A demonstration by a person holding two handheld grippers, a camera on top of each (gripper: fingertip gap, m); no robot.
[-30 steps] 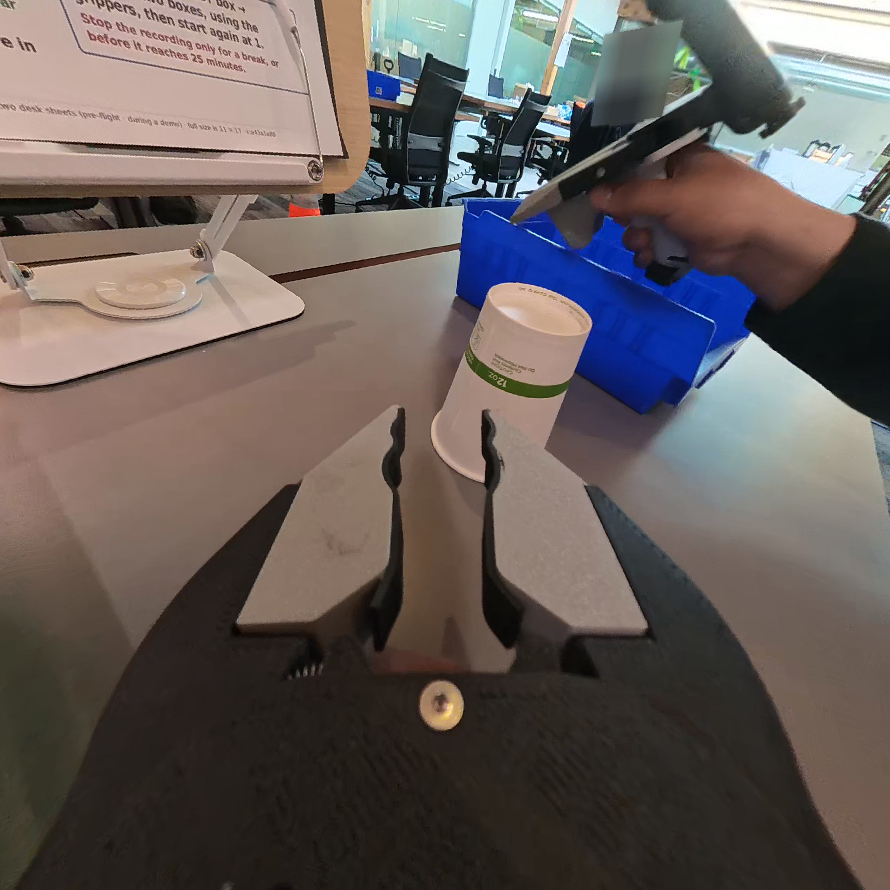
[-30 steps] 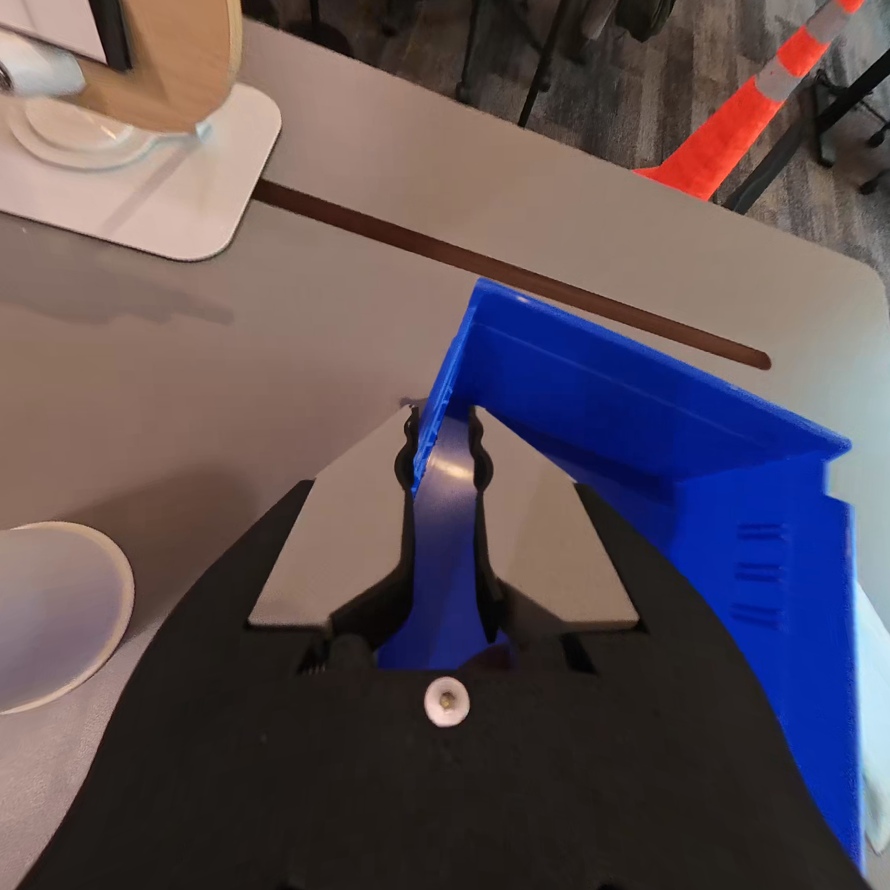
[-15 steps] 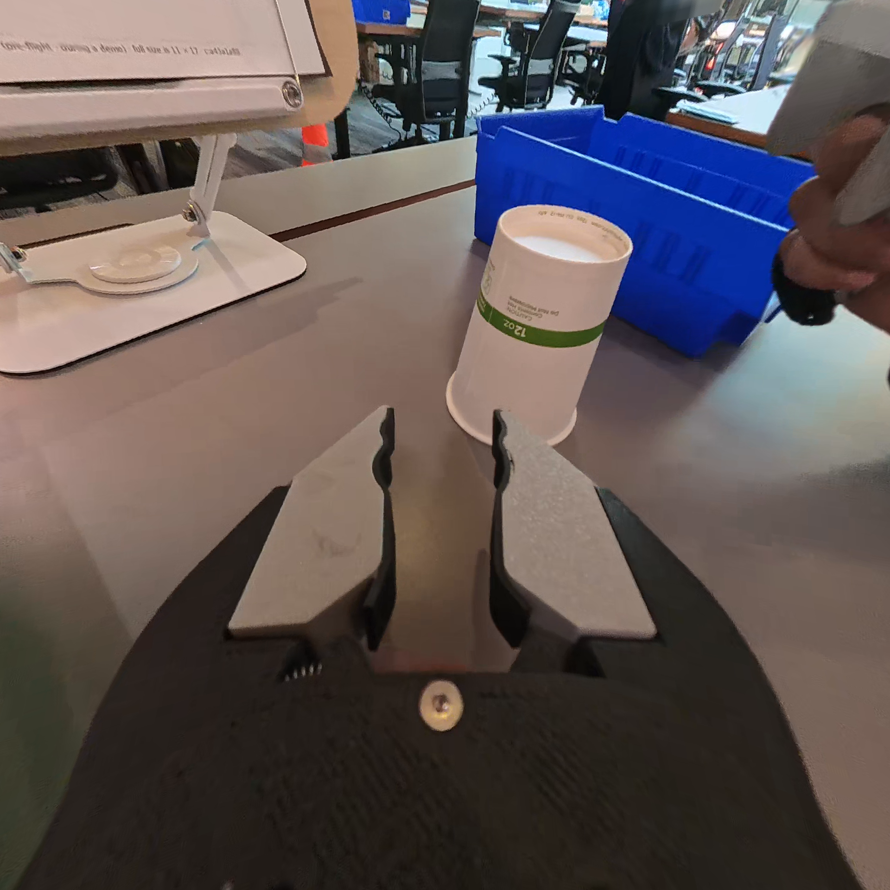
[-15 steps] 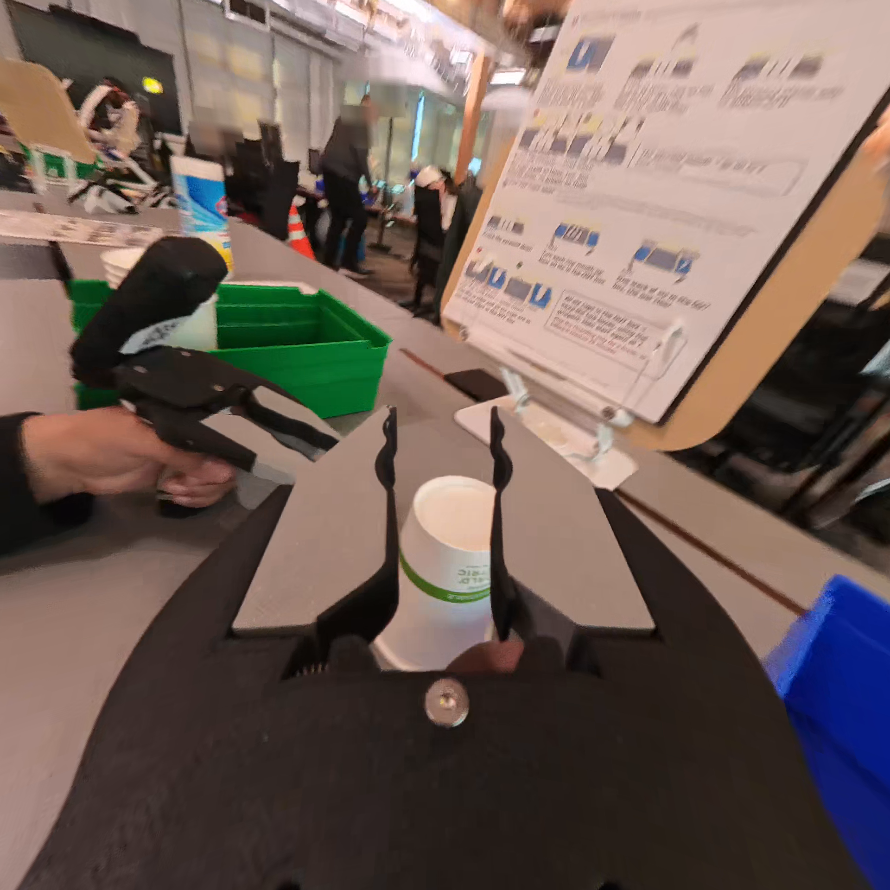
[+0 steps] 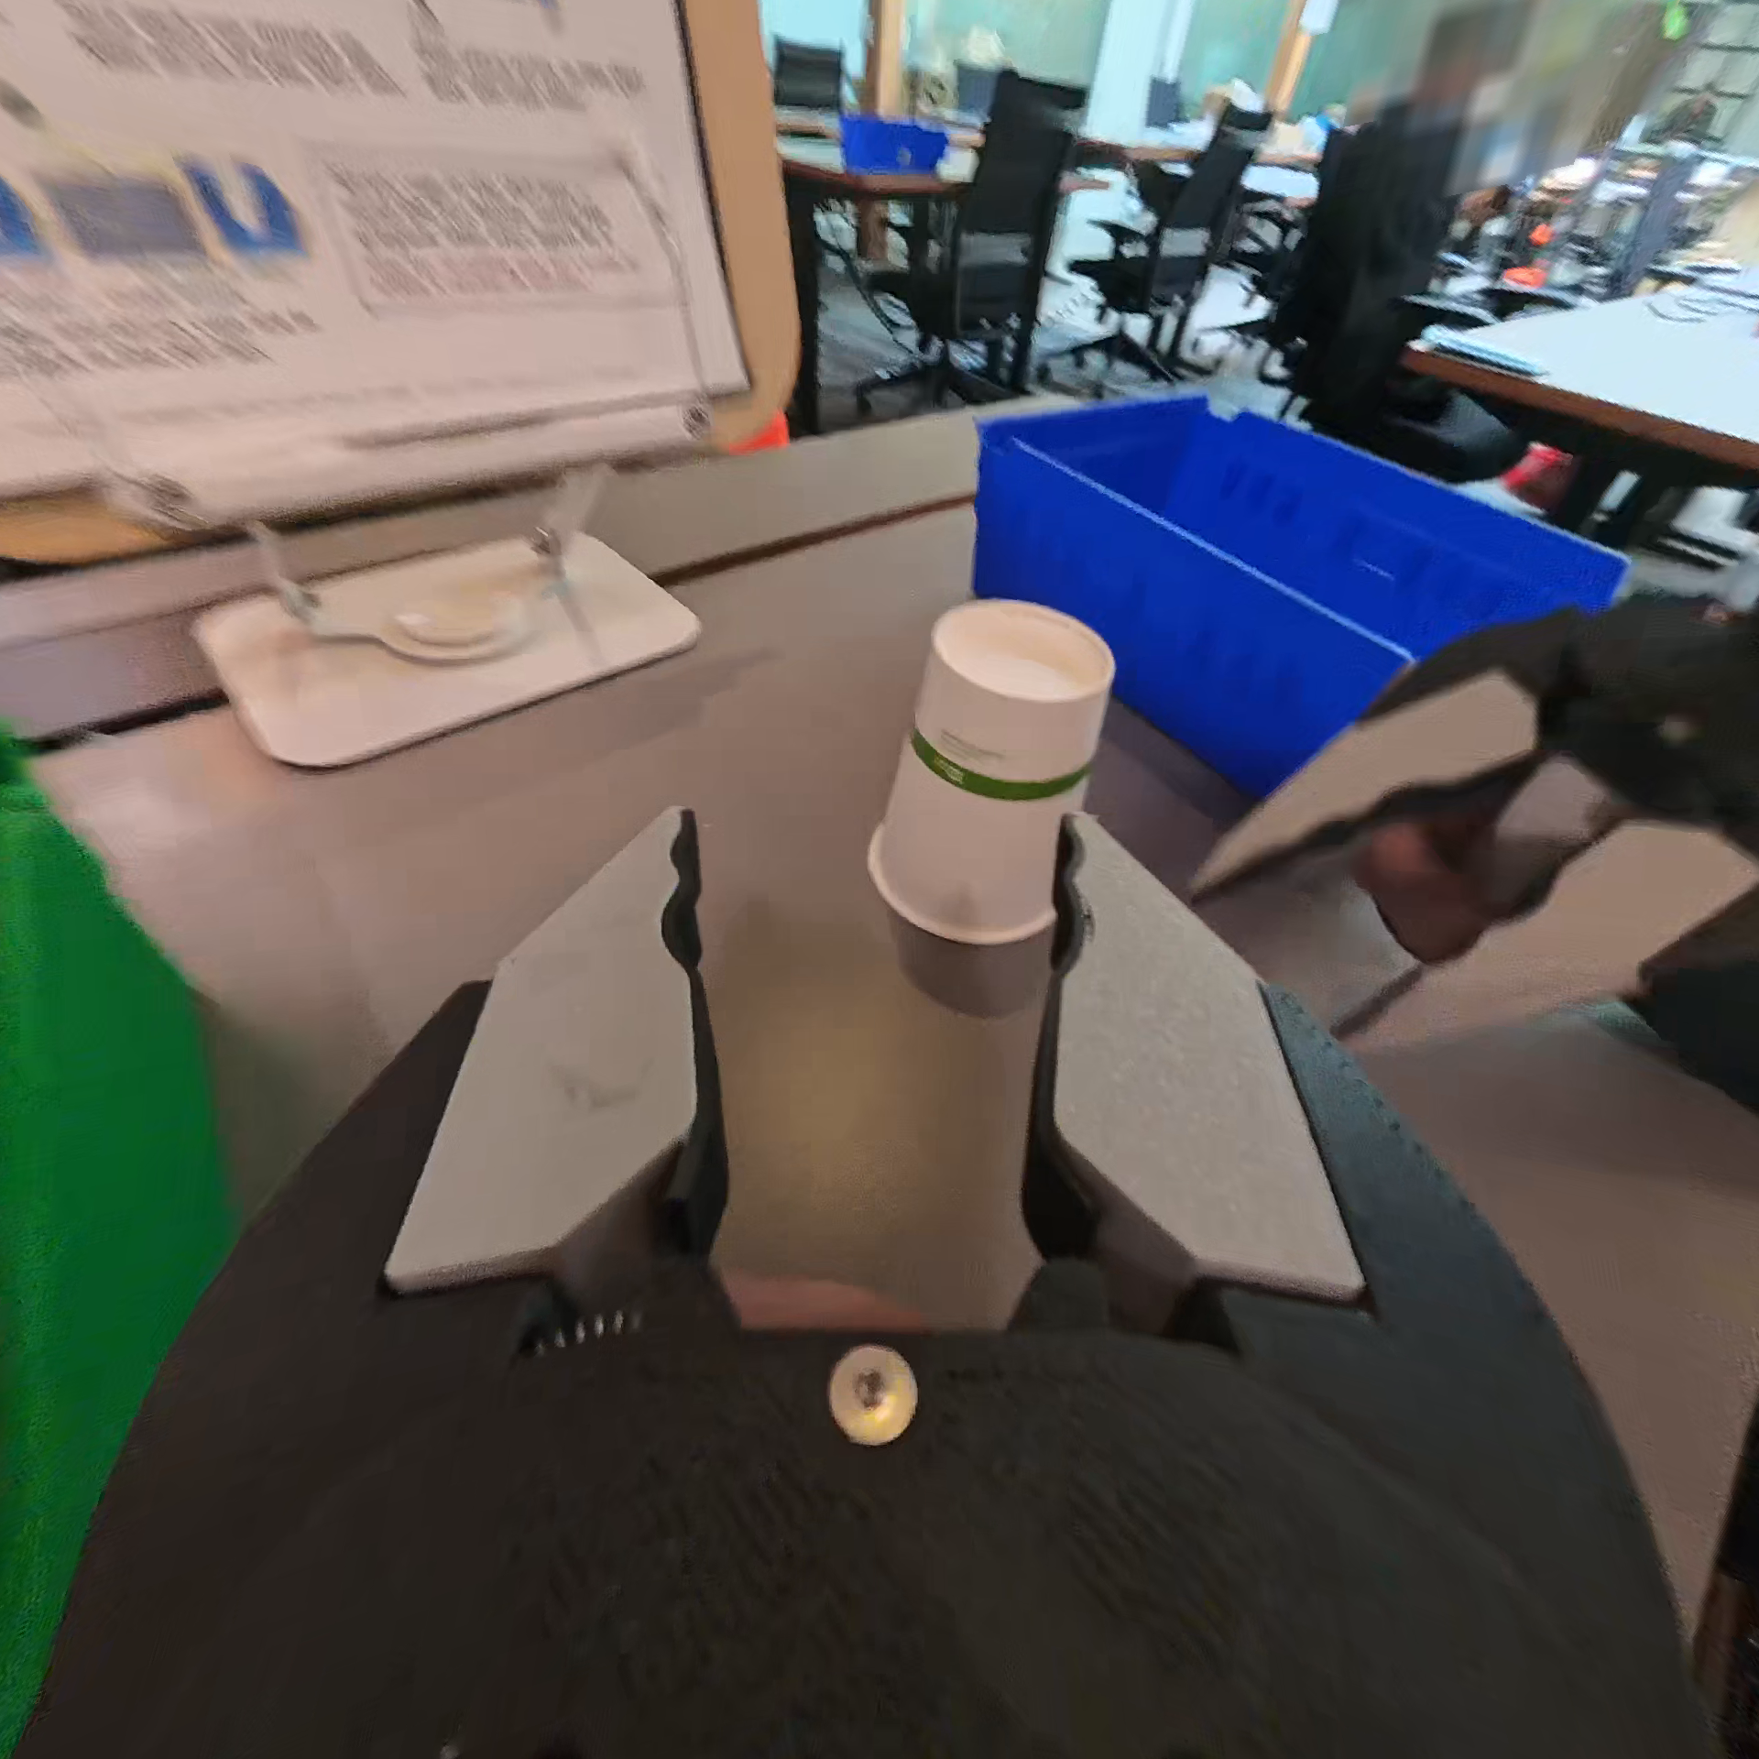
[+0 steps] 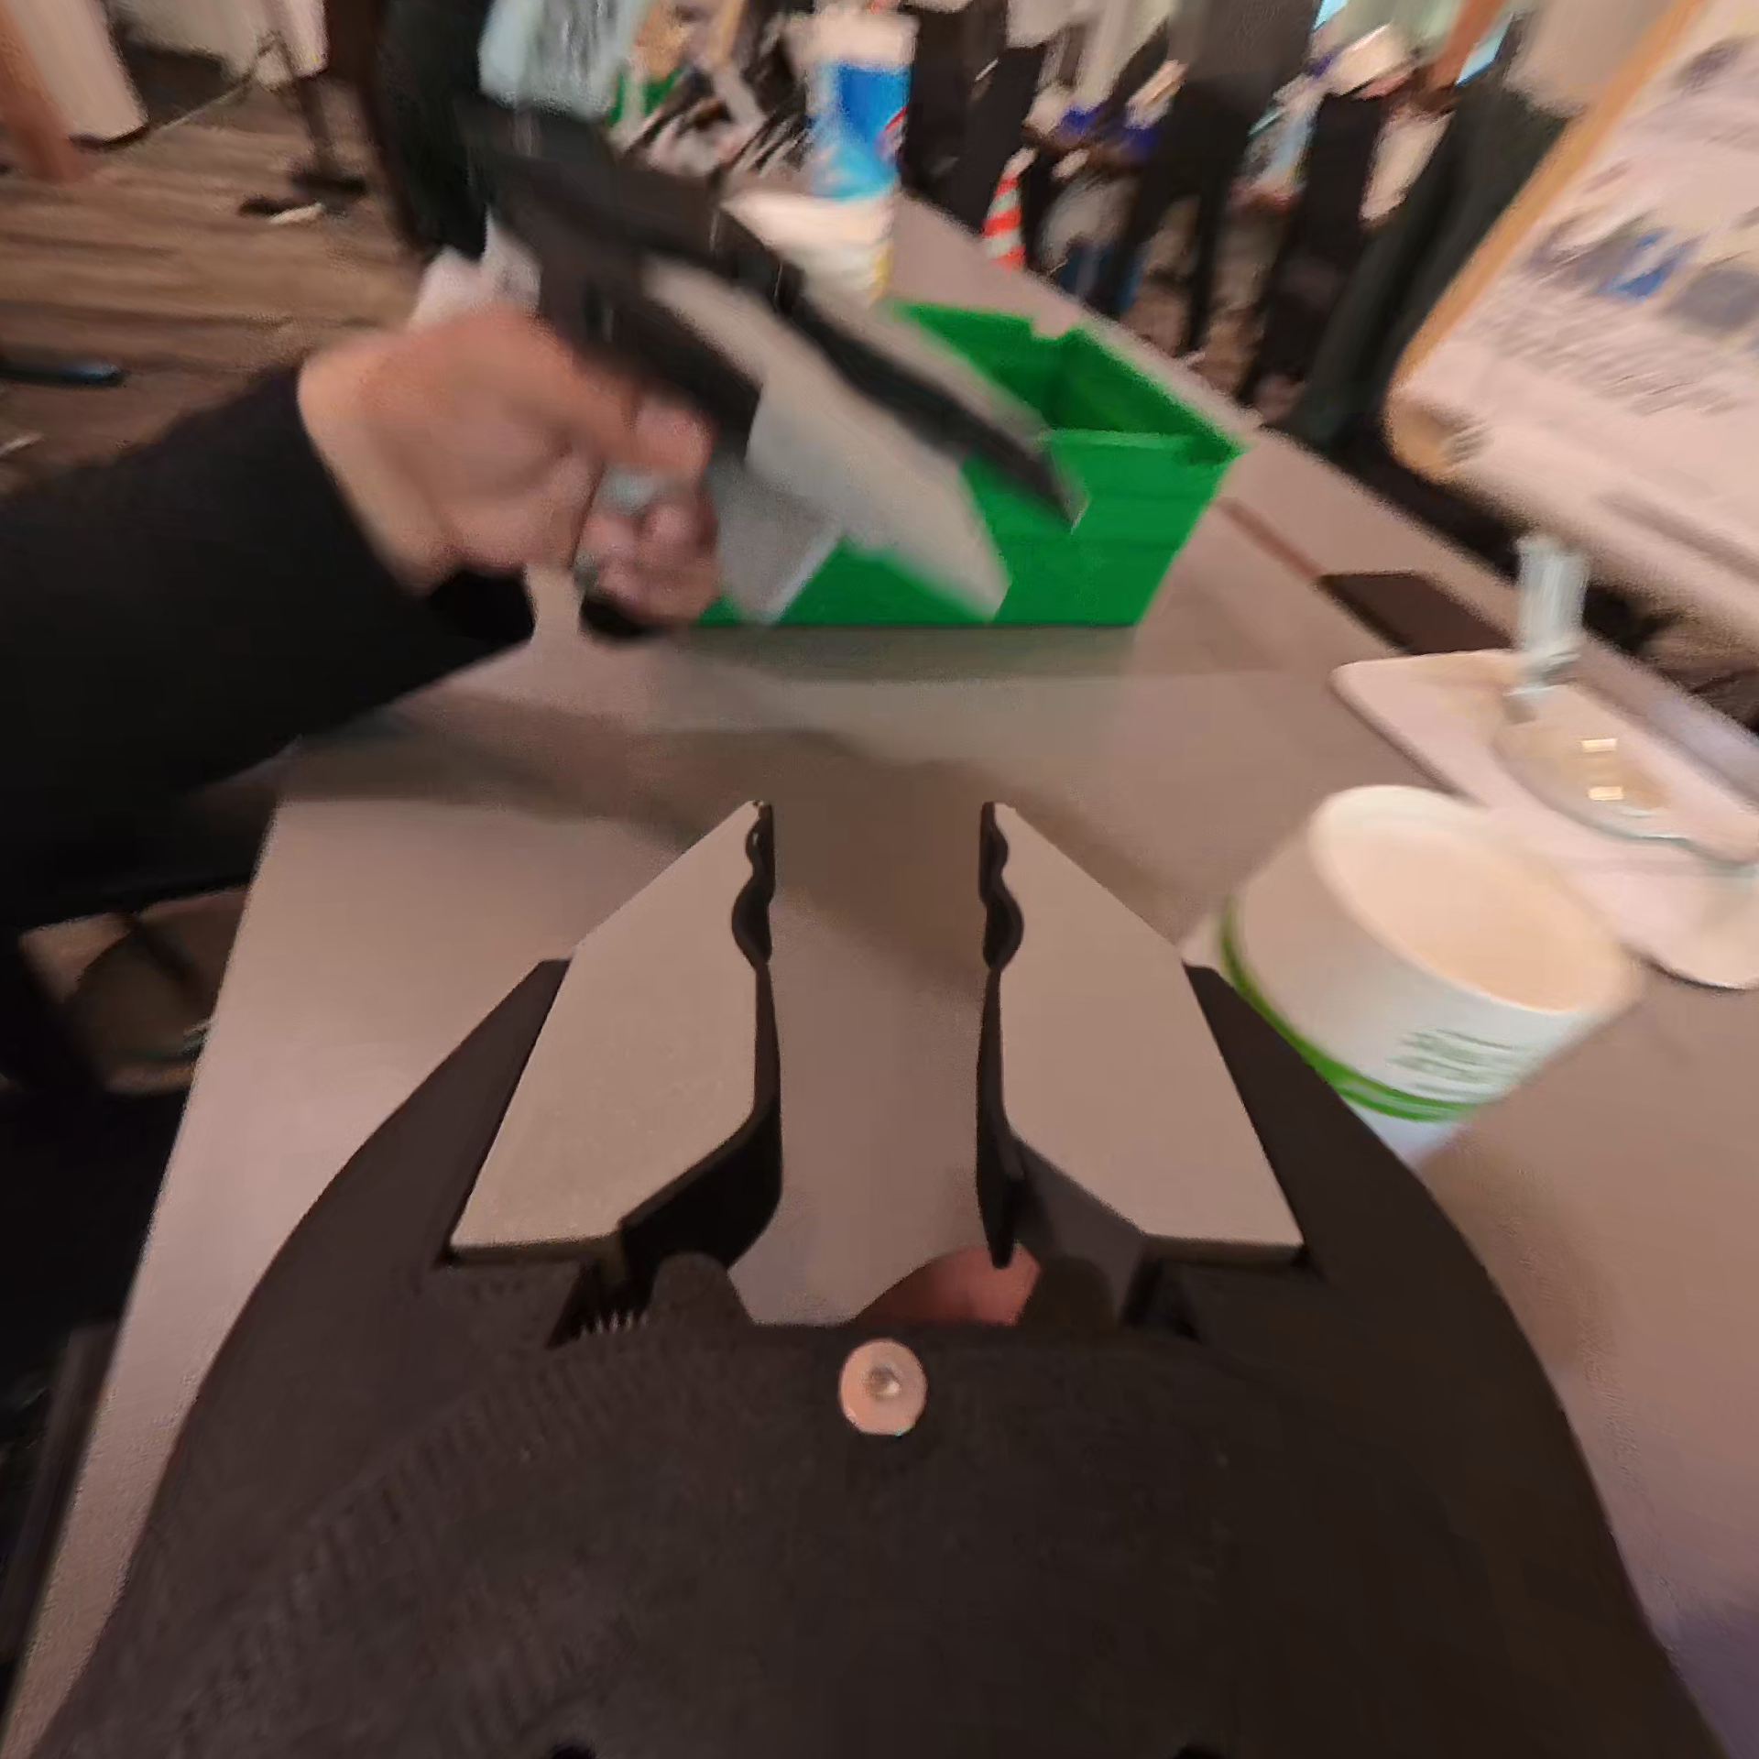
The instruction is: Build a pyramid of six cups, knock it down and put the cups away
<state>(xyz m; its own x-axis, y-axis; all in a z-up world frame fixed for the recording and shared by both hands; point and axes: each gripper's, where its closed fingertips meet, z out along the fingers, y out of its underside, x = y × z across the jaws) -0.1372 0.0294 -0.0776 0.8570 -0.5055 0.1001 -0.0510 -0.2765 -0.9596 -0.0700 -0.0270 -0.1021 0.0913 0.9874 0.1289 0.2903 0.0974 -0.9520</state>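
One white paper cup (image 5: 990, 771) with a green band stands upside down on the grey table. My left gripper (image 5: 876, 838) is open and empty. The cup is just beyond its fingertips, close to the right finger. My right gripper (image 6: 876, 819) is open and empty over bare table, with the same cup (image 6: 1409, 980) just to its right. The right gripper also shows at the right of the left wrist view (image 5: 1237, 861). The left gripper shows, blurred and held in a hand, in the right wrist view (image 6: 1042, 481).
A blue bin (image 5: 1285, 590) stands behind the cup to the right. A green bin (image 6: 1076, 533) stands at the far left of the table and at the left edge of the left wrist view (image 5: 86, 1095). A sheet stand on a white base (image 5: 447, 647) stands behind. From my left tips it is roughly 35 centimetres to the white base (image 5: 447, 647); from my right, 40 centimetres.
My left gripper has opened wider and drawn back from the cup. My right gripper has swung left, so the cup that was between its fingers is now at its right.
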